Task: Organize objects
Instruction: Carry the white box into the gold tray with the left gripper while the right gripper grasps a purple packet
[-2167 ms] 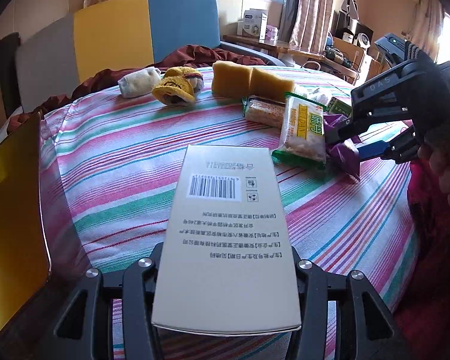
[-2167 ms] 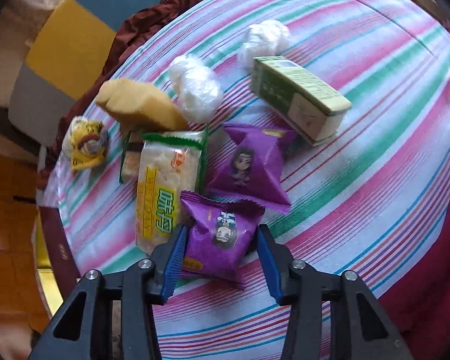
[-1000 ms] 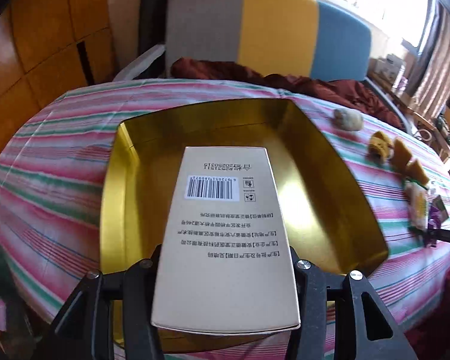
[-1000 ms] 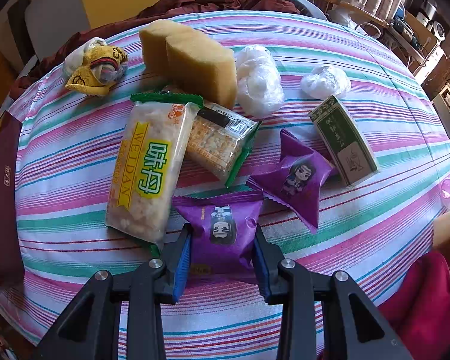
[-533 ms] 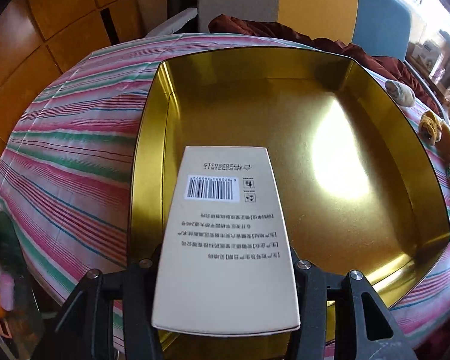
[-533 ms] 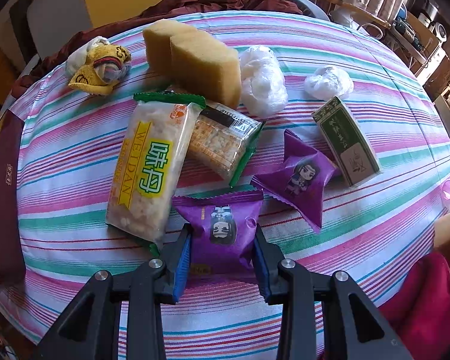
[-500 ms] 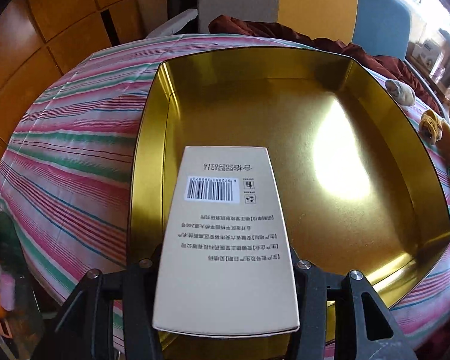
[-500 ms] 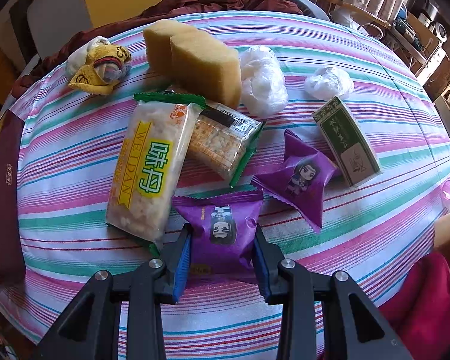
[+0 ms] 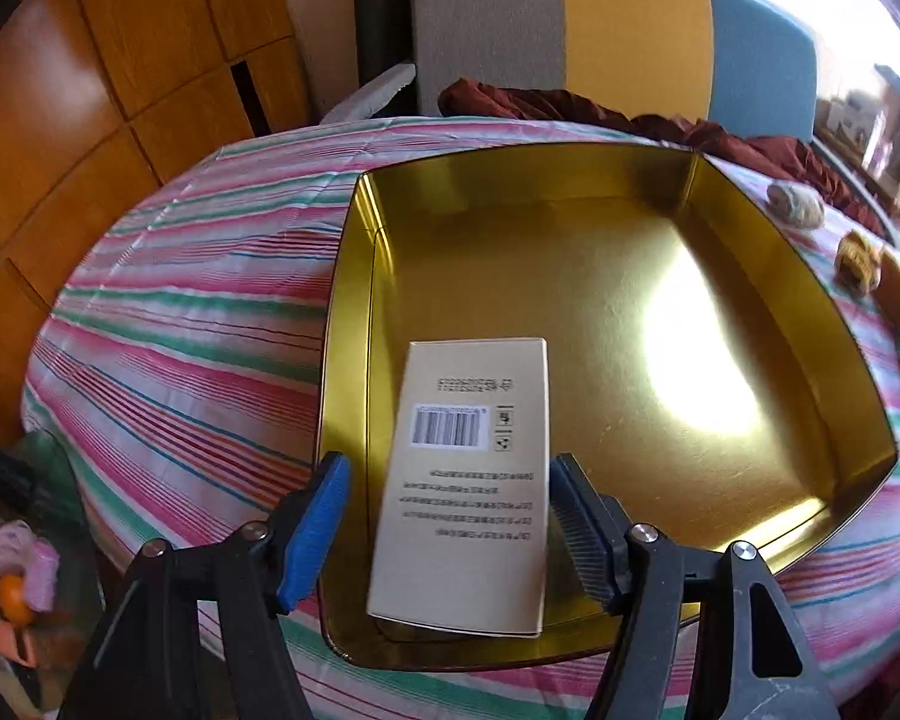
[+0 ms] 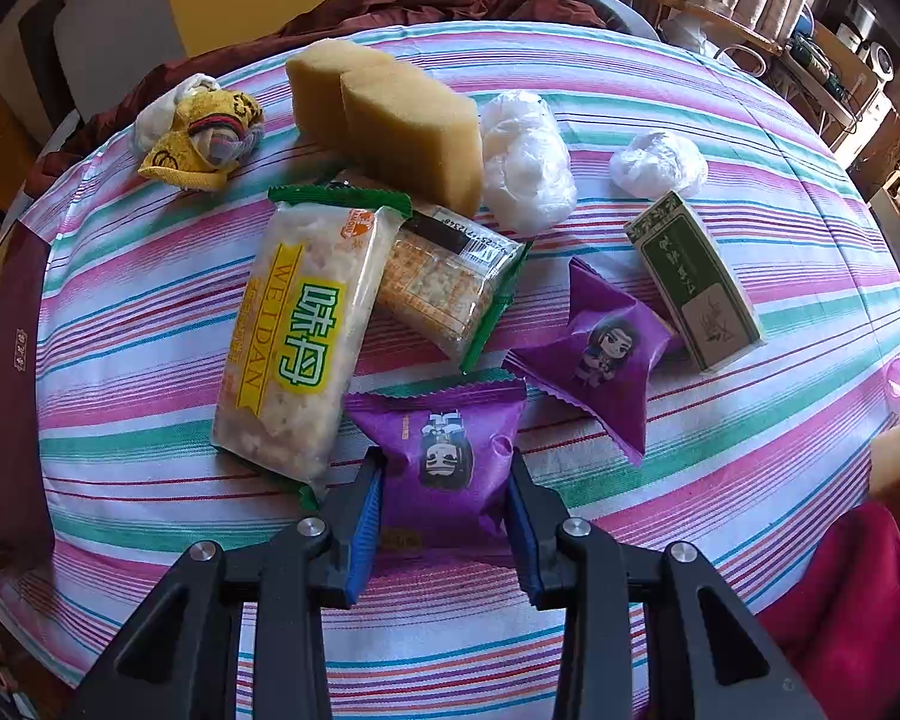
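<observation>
Striped tablecloth (image 9: 180, 324); gold tray (image 9: 768, 276) left-view only

**Strong daylight, hot glare in the tin**

You are getting hard daylight from the window (image 9: 870, 60) at upper right, which is blowing out white. It is bouncing off the gold tray (image 9: 570, 276) as a burnt-out patch. The pale box (image 9: 468, 480) is smearing slightly with motion blur. Fisheye bending is curving the striped tablecloth (image 10: 720, 438), and dark vignetting is eating the corners of both views.
</observation>
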### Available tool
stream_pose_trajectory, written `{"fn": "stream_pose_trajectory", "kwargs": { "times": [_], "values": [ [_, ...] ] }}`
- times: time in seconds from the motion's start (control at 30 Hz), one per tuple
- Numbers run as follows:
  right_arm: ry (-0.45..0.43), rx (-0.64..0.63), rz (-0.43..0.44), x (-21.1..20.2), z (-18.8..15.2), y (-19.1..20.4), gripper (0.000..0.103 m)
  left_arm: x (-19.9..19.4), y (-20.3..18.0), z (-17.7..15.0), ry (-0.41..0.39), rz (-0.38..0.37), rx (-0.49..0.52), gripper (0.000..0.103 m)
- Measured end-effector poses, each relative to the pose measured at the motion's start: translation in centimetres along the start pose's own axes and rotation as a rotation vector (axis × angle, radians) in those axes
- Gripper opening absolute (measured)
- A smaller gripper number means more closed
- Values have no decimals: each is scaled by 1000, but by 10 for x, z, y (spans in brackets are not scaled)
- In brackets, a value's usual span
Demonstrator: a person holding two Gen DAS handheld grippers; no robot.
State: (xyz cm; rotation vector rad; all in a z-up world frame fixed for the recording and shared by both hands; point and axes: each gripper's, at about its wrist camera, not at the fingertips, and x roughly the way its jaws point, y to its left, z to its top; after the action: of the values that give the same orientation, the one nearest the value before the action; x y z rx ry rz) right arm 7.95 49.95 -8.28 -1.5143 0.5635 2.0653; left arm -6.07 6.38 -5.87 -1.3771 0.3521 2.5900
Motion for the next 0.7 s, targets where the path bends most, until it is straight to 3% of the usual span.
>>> {"fn": "stream_pose_trajectory", "kwargs": {
  "times": [0.1,0.17,0.23,0.33,0.47,0.7],
  "values": [
    [0,-3,0,0,2,1,37,-1,-6,3,-33,14,48,69],
    [0,0,2,1,4,1,37,0,-12,10,-59,65,79,69],
    [0,-1,0,1,6,1,37,7,-13,16,-53,83,86,69],
    [0,-3,-2,1,9,2,37,20,-8,21,-25,151,83,59],
    [0,-5,-4,1,8,9,37,18,-1,17,-30,151,59,59],
    [-1,1,-1,1,16,11,37,-9,13,4,-93,-6,-96,65]
  ]
}}
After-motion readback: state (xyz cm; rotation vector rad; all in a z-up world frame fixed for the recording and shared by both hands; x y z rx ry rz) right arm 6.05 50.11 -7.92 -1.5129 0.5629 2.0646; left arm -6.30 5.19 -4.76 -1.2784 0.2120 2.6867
